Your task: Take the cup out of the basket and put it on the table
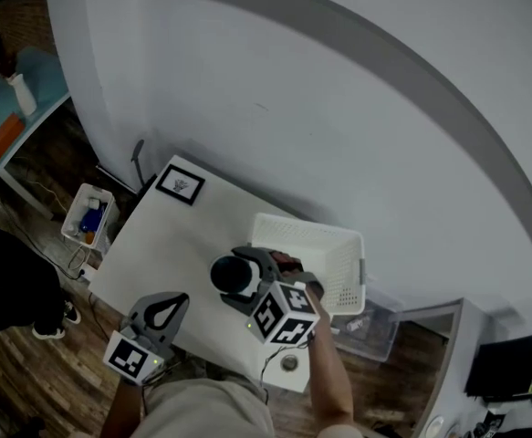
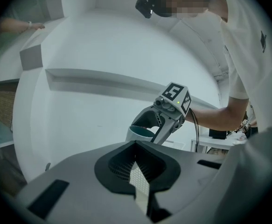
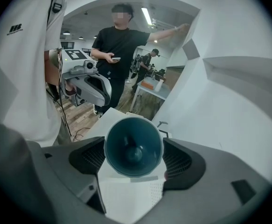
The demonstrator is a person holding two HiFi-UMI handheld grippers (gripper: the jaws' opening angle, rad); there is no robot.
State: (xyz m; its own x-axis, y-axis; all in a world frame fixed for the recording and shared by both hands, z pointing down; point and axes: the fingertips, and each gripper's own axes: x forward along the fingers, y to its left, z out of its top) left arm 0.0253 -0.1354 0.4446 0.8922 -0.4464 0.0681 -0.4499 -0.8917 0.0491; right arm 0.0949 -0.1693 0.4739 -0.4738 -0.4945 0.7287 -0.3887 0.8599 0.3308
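Two grippers are in my hands, and only one has anything in it. My right gripper (image 1: 240, 279) has its jaws pressed against the two sides of the cup (image 3: 134, 146), which is white outside and dark teal inside. In the right gripper view the cup fills the middle of the frame with its open mouth turned back toward the camera, a jaw tight on either flank. In the head view the cup sits near the centre of the frame, just left of the white basket (image 1: 313, 232) and outside its rim, over the near part of the white table (image 1: 161, 245). I cannot tell whether its base touches the tabletop. My left gripper (image 1: 182, 299) is at the lower left of the head view, near the table's front edge and apart from the cup. In the left gripper view its jaws meet with nothing between them, and beyond them I see my right gripper and the cup at centre frame. A small picture frame (image 1: 180, 184) lies at the table's far left corner, close to the pale wall (image 1: 339, 108). A person (image 3: 122, 50) in a black shirt stands in the upper middle of the right gripper view.
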